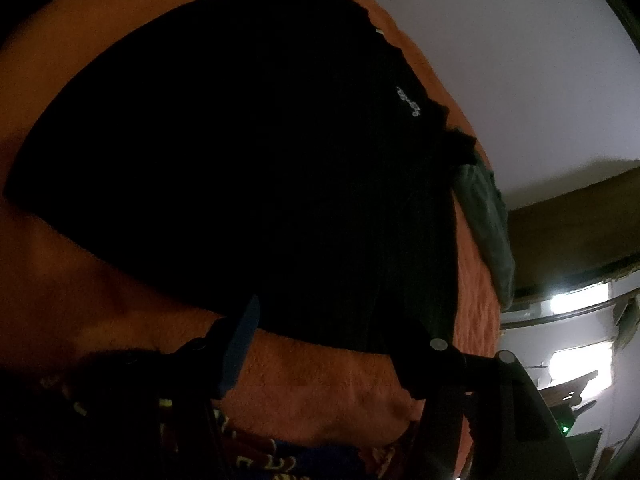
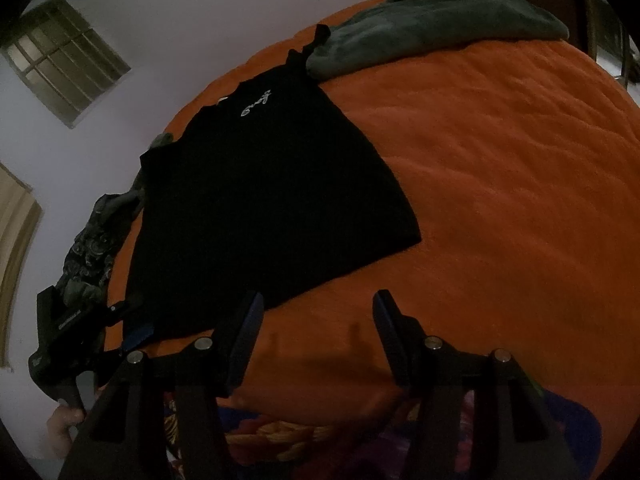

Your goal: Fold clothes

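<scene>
A black garment (image 1: 248, 152) with small white script near its far end lies spread flat on an orange blanket (image 1: 320, 384). My left gripper (image 1: 332, 316) stands open at the garment's near hem. Its blue-padded finger (image 1: 242, 344) rests on the blanket just outside the cloth, and the other finger is lost against the black. The right wrist view shows the same garment (image 2: 264, 200), with my left gripper (image 2: 132, 320) at its near left corner in a person's hand (image 2: 64, 416). My right gripper (image 2: 319, 296) is open over bare blanket (image 2: 500, 200), just short of the near hem, with nothing between its fingers.
A grey-green cloth (image 2: 440, 24) lies bunched at the blanket's far edge beside the black garment. A dark patterned garment (image 2: 88, 256) sits crumpled at the left edge. Colourful patterned fabric (image 2: 280, 440) shows under the grippers. A pale wall with a window (image 2: 64, 60) stands behind.
</scene>
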`<state>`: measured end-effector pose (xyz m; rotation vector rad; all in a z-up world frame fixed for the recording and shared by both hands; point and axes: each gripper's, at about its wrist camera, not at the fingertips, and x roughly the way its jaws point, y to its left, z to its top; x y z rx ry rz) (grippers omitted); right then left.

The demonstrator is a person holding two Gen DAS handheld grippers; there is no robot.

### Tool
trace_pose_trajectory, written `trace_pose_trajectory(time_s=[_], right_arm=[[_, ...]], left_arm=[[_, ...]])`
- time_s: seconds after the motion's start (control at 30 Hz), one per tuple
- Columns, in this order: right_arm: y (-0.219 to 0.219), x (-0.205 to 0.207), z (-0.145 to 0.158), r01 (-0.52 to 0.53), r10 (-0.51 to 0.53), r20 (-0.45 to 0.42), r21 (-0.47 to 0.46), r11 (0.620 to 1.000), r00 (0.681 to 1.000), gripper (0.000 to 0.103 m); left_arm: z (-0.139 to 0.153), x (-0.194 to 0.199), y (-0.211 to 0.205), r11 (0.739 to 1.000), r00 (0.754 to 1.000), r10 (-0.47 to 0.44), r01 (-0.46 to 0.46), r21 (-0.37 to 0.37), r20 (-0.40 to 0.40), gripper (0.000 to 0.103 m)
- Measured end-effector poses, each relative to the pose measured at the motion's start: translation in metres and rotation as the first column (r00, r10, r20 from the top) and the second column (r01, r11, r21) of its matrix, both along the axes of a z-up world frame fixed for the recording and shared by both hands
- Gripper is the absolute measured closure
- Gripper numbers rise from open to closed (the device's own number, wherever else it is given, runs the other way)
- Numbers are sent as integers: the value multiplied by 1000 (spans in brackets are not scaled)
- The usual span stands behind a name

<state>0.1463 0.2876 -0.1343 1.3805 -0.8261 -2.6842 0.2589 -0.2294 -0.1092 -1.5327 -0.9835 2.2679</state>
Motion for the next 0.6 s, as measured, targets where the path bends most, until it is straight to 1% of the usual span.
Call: trace_pose_trajectory(time_s=[0.6], right_arm=[[2,0,-1,1,-1,3,-11,1000,1000,47]], left_arm=[[-7,-3,3,1000,1000,-3,3,19,15,40]])
